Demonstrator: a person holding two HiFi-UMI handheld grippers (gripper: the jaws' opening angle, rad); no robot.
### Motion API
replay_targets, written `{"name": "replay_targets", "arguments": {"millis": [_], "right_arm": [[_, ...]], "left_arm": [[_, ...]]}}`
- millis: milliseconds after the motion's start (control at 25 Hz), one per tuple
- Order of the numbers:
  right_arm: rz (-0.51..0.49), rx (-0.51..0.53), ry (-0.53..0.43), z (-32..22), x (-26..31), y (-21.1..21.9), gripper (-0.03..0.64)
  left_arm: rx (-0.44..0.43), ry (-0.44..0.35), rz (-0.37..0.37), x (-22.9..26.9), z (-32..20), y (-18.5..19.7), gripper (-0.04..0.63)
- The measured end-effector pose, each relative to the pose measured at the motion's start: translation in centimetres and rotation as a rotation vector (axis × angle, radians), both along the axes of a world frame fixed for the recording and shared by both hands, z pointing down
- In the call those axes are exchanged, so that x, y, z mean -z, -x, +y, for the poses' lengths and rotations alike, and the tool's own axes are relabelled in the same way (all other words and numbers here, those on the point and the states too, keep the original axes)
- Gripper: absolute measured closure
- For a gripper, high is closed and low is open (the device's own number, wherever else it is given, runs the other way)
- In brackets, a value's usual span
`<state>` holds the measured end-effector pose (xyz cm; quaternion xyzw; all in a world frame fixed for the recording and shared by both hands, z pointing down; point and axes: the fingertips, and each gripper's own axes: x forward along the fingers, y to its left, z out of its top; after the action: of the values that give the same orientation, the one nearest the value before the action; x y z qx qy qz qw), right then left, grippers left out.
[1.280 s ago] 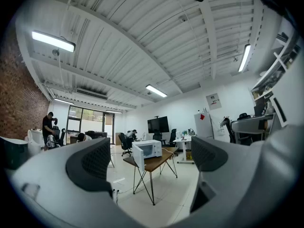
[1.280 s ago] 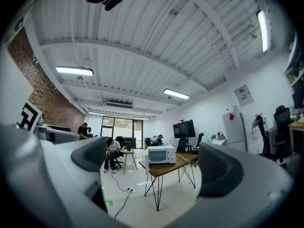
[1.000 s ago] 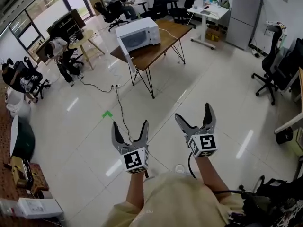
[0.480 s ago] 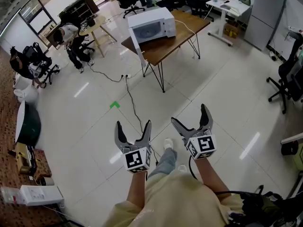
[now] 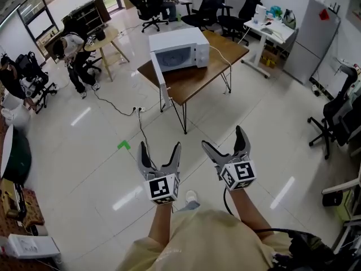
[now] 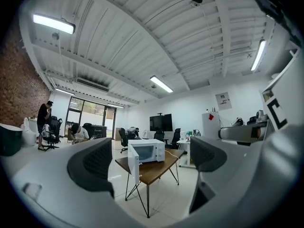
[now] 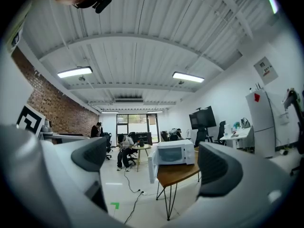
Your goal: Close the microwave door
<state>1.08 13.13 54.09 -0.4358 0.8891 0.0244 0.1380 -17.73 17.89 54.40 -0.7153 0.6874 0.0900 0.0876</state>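
1. Open-plan office, wide and bright, floored in glossy white tiles (image 5: 254,123).
2. Black swivel chairs (image 5: 231,18) drawn up near a white desk (image 5: 276,30) cluttered with gear.
3. Seated person (image 5: 66,48), bent forward beside a small round table (image 5: 104,38).
4. Wall-mounted screen (image 6: 160,122), strip lights (image 7: 76,72) on a ribbed white ceiling, a brick wall (image 7: 52,106), tall windows (image 7: 135,120) at the far end.
5. Loose cable (image 5: 141,130) trailing across the floor.

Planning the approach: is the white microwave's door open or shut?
Open: the white door stands swung out from the boxy white microwave.
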Motion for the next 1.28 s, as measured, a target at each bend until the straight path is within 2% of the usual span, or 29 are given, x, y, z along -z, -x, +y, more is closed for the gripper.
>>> {"name": "replay_targets", "arguments": {"millis": [200,320,520,720,880,1000,1280], "right_arm": [[0.03,0.055,-0.021,-4.7,0.3,6.7,0.029],[0.047,0.062,-0.026,-7.6,0.0,9.2,0.029],[0.039,0.047,0.054,-14.1,-0.4,9.7,0.029],[0.036,0.056,0.045,-18.9,-0.9,10.5,0.031],[0.021,0.096,0.075,-24.7,-2.7,10.5,0.031],[0.011,0.123,0.06,-29.6,-2.6,10.3,0.031],[-0.018,0.165,0.007,-41.2,0.5,4.7,0.034]], "left_arm": [[0.004,-0.03,0.007,0.0,-4.8,4.8,0.101],[0.007,-0.014,0.019,-0.9,-8.3,7.1,0.104],[-0.014,0.042,0.051,-1.3,-14.7,8.6,0.107],[0.01,0.059,0.066,-2.6,-19.4,10.2,0.107],[0.031,0.054,0.048,-3.2,-23.8,9.1,0.114],[0.037,0.049,0.036,-3.5,-28.2,7.8,0.115],[0.07,0.002,-0.032,0.5,-38.8,1.6,0.115]]}}
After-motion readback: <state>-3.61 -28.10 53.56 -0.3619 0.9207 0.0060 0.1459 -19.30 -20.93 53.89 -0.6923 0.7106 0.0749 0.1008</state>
